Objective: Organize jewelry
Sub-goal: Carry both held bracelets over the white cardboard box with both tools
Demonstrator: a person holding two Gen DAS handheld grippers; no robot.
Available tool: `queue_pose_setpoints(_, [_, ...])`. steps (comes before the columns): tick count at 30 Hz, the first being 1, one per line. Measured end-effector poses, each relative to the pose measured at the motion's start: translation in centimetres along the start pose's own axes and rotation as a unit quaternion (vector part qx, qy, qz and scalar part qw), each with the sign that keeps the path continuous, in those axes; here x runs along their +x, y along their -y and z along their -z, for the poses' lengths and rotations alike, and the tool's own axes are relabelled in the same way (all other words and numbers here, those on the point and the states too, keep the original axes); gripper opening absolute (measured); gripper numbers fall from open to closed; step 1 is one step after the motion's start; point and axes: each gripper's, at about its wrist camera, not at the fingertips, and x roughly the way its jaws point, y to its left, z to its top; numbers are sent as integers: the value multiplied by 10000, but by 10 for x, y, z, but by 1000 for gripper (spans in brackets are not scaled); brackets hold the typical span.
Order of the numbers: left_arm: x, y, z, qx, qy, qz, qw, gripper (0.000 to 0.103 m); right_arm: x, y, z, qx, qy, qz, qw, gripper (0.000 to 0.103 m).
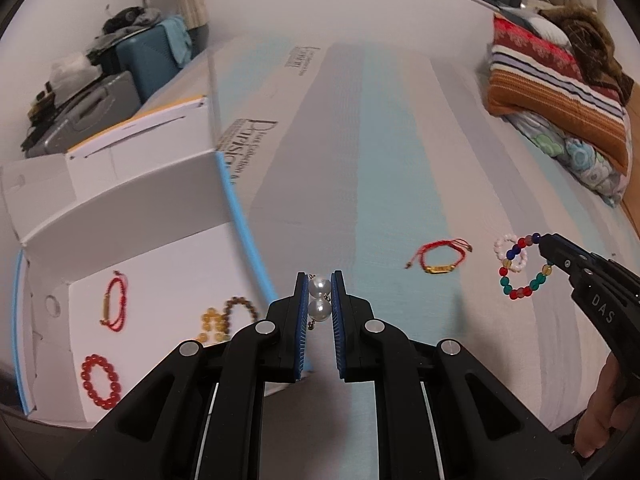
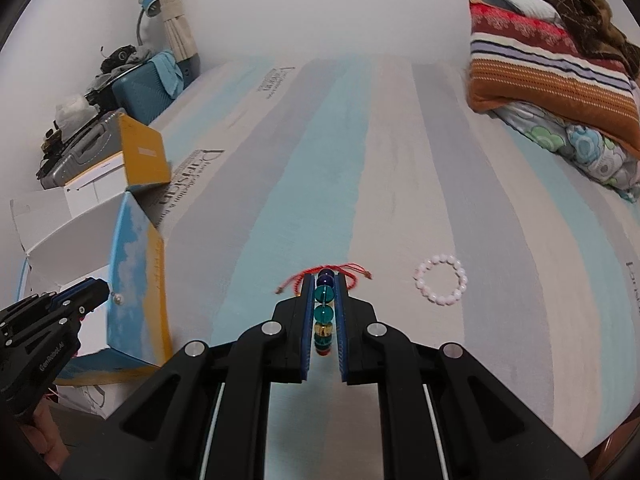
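My left gripper (image 1: 319, 280) is shut on a pearl piece (image 1: 320, 300), two white pearls joined by small gold links, held above the bed beside the open white box (image 1: 160, 208). In the box lie a red cord bracelet (image 1: 114, 304), an amber bead bracelet (image 1: 214, 322), a brown bead bracelet (image 1: 240, 306) and a red bead bracelet (image 1: 100, 380). My right gripper (image 2: 324, 278) is shut on a multicoloured bead bracelet (image 2: 324, 314), which hangs from its tips in the left wrist view (image 1: 536, 282). On the sheet lie a red cord bracelet with a gold plate (image 1: 440, 258) and a pale pink bead bracelet (image 2: 442, 284).
The striped blue, grey and cream bed sheet (image 2: 360, 160) stretches ahead. Folded blankets and a pillow (image 2: 560, 80) are stacked at the far right. The box's blue and yellow outer wall (image 2: 136, 280) stands at the left, with suitcases and clutter (image 2: 120, 92) behind it.
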Motion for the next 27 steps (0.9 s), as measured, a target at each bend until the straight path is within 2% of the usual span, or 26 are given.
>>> queue_pose_setpoints(12, [-26,-72,9,-492,92,-274,9984,11,-2,-59,-9,-211,124,-230,9994,9])
queue_pose_setpoints(27, [-39,-166,35,-974,-30,-746,9924,11,-10,-158,-5,-690,213,-981,9925,9])
